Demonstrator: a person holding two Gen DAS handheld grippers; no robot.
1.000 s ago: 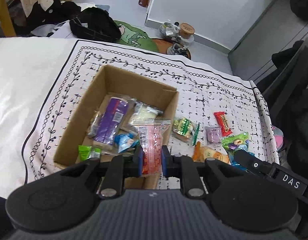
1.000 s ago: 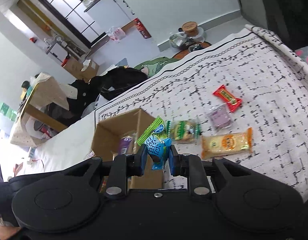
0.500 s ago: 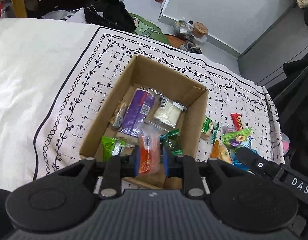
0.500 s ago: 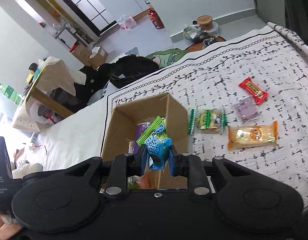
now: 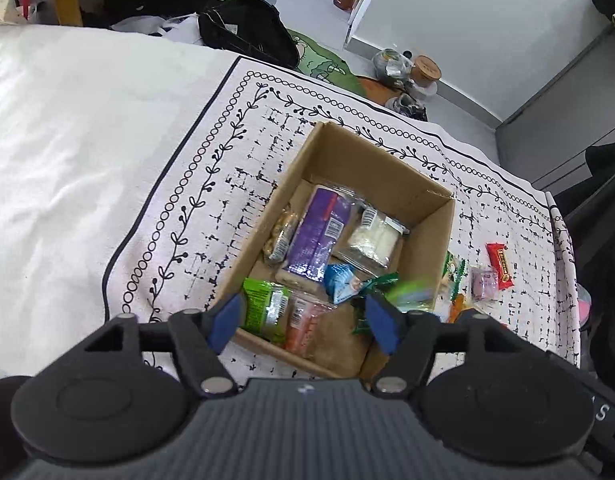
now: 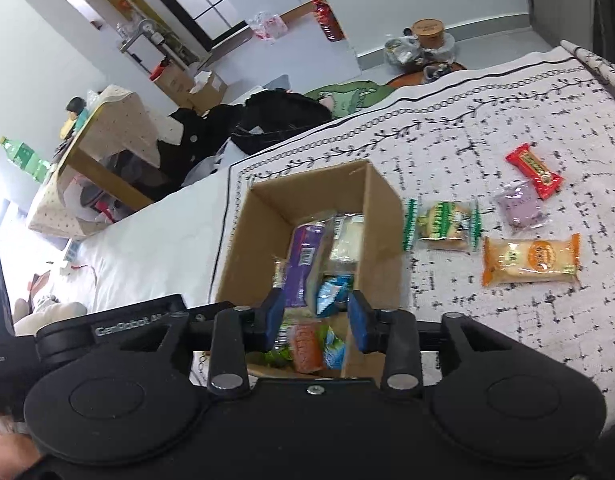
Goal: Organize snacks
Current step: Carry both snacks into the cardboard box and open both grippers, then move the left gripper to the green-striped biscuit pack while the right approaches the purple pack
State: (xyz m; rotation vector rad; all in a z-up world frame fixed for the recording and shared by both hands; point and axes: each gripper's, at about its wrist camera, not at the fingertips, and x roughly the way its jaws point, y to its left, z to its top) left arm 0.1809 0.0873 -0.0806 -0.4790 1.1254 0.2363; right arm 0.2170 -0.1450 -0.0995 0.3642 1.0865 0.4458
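Observation:
An open cardboard box (image 5: 387, 168) sits on the patterned cloth (image 5: 235, 160) and holds several snack packets, among them a purple one (image 5: 315, 236). My left gripper (image 5: 303, 325) hangs over the box's near end with its jaws opening wide. An orange-red packet (image 5: 303, 320) lies loose on the box floor below them. My right gripper (image 6: 316, 319) is also above the box (image 6: 307, 180), jaws opening, pads touching nothing. A blue-green packet (image 6: 333, 346) lies blurred in the box beneath it. It shows as a green blur (image 5: 407, 292) in the left wrist view.
Right of the box on the cloth lie a green-wrapped cake (image 6: 443, 224), an orange pack (image 6: 531, 260), a purple sweet (image 6: 519, 204) and a red bar (image 6: 535, 170). White bedding (image 5: 67, 140) spreads to the left. Beyond the far edge are a black bag (image 5: 247, 32) and jars (image 5: 423, 70).
Both grippers moved over the box and opened. The left one let go of the orange-red packet, the right one let go of the blue-green packet, and both packets dropped into the box.

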